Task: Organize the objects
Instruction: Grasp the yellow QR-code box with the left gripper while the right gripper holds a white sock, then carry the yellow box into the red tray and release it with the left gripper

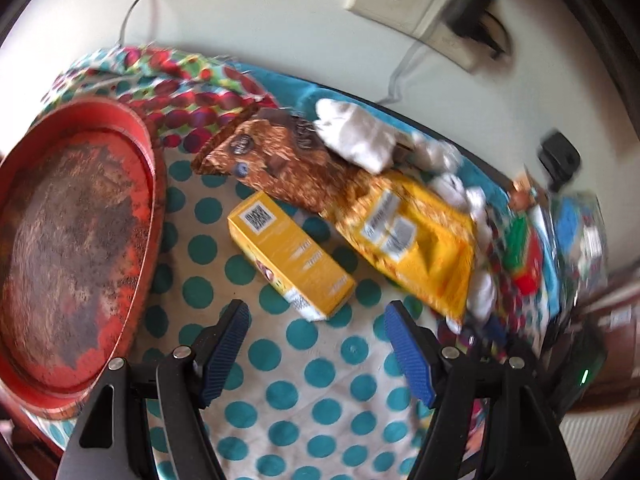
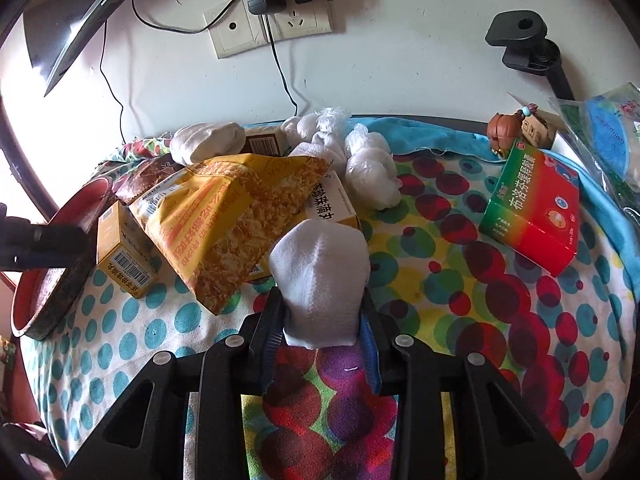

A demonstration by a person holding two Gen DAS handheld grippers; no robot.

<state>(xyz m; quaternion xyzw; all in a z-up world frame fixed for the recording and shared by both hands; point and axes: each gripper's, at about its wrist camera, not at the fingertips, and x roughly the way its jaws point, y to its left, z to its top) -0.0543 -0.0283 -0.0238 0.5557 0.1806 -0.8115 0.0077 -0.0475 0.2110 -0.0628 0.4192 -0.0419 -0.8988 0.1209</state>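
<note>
1. Clutter is spread over a polka-dot cloth [image 1: 320, 380]; sorting is judged barely begun.
2. The left gripper [image 1: 316, 344] is held wide and empty, tilted steeply down.
3. A small yellow cardboard box [image 1: 290, 256] lies just ahead of it between the finger lines, its long axis slanting away toward the upper left, so the left hand is judged nearer.
4. A round red metal tray [image 1: 72, 248] sits close by on the left, a likely destination.
5. A yellow snack bag [image 1: 412, 240] lies just right of the box, possibly crowding the right finger.
6. The right gripper [image 2: 322, 320] is closed on a rolled white sock [image 2: 320, 272], lifted above the cloth.
</note>
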